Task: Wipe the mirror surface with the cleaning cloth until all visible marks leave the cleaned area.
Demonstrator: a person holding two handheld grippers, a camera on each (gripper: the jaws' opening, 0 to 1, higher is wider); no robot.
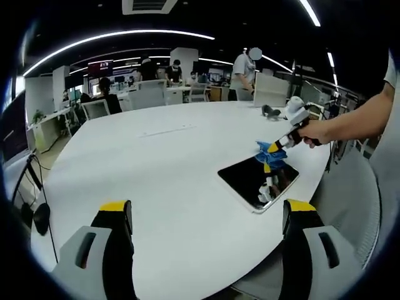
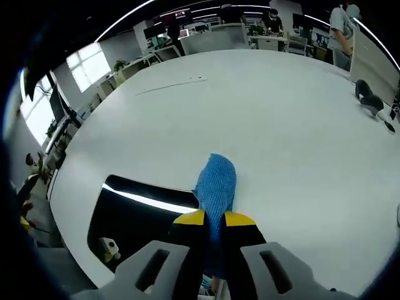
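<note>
Right gripper (image 2: pixel 214 219), jaws clamped on the blue cleaning cloth (image 2: pixel 215 184), holds it over the far edge of the mirror (image 1: pixel 258 180), which lies flat on the white table (image 1: pixel 156 181). Left gripper (image 1: pixel 206 215) waits with its 2 jaws apart, holding nothing. Wiping appears underway; remaining marks cannot be judged through the reflections.

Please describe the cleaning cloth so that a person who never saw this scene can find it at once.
Start from the big white table; a dark mirror lies flat near its edge. At the mirror's rim, the right gripper is shut on the cloth. It is the only blue, fuzzy thing there.
</note>
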